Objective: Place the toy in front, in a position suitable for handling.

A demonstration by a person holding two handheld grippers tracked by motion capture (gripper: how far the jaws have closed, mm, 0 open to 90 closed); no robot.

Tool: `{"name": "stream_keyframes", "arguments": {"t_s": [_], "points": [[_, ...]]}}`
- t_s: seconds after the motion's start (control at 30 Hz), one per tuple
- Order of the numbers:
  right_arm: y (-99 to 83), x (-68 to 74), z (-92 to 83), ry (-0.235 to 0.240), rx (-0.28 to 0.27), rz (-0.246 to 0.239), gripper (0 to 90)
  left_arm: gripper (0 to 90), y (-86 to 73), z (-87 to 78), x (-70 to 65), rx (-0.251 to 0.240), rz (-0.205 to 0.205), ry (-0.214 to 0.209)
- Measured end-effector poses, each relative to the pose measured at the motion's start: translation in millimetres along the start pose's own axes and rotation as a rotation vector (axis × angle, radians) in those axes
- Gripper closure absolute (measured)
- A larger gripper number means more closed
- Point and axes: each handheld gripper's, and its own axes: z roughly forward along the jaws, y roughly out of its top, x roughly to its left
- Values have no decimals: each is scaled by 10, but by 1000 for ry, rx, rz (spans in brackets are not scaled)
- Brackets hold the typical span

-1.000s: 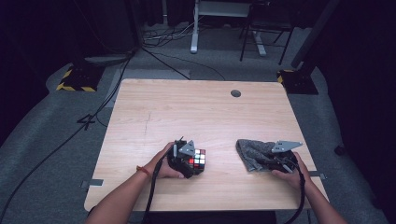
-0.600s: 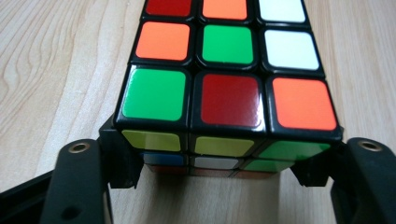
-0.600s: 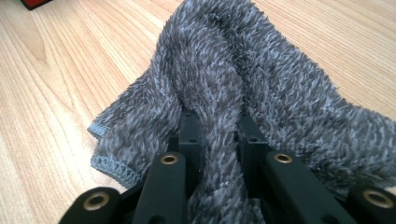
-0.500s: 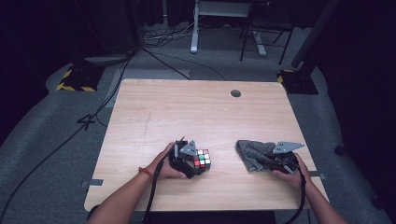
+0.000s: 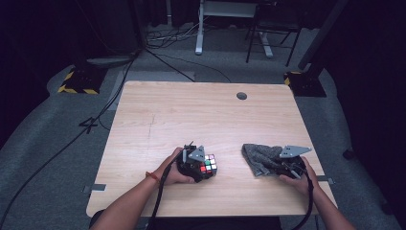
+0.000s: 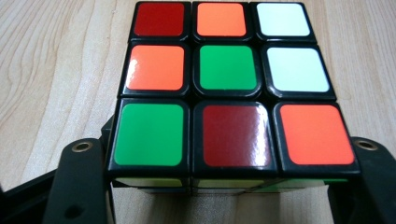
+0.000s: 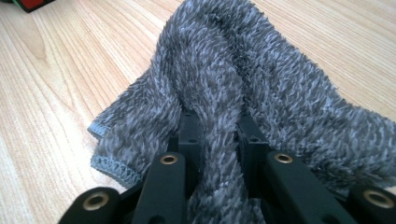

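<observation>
**Inspector:** Report the left side first.

**Operator:** My left gripper [image 5: 203, 168] has its jaws clamped on the scrambled, black-framed plastic puzzle cube with coloured stickers [image 5: 208, 165]. It sits on the pale wooden table [image 5: 191, 110], near the front edge, left of centre. The jaws have just been closing, and the cube is between them. I judge the cube is gripped low on its opposite sides so that it stays square and steady with its top face left free.

**Inspector:** And the right?

**Operator:** My right gripper [image 5: 281, 165] pinches a fold of the shaggy grey microfibre cloth [image 5: 261, 157], which lies crumpled on the table, well apart from the cube, to the right. I judge a bunched ridge is taken because a flat cloth offers the jaws nothing to bite.

**Inspector:** What does each view add?

**Operator:** The high view gives the layout: both hands near the front edge, cube and cloth apart, a dark round grommet [image 5: 242, 96] near the far edge. The left gripper view gives what that one cannot: the sticker pattern on the cube [image 6: 233, 88], green at the centre, and the black jaws hugging the lower layer on either side. The right gripper view shows the cloth [image 7: 243, 93] ridge squeezed between the jaws, its stitched hem at the left, and a corner of the cube [image 7: 32, 4] at the top left.
</observation>
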Motion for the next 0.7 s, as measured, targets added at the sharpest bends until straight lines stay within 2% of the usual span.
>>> {"name": "stream_keyframes", "arguments": {"t_s": [0.03, 0.1, 0.27, 0.4, 0.5, 0.6, 0.7], "points": [[1, 3, -2, -3, -2, -4, 768, 336, 8, -10, -9, 10, 10, 11], [9, 17, -17, 1, -8, -12, 775, 336, 31, -73, -23, -4, 13, 32], [21, 29, -41, 14, -26, -11, 781, 337, 93, -208, -40, -49, 8, 48], [52, 35, -95, 14, -54, -8, 784, 337, 128, -266, -51, -57, 19, 64], [72, 41, -122, 10, -68, -9, 785, 337, 139, -295, -34, -59, 9, 58], [89, 41, -133, 7, -71, -14, 785, 337, 131, -307, 5, -64, -36, 37], [115, 40, -147, 1, -76, -17, 785, 337, 126, -307, 26, -57, -50, 42]]}}
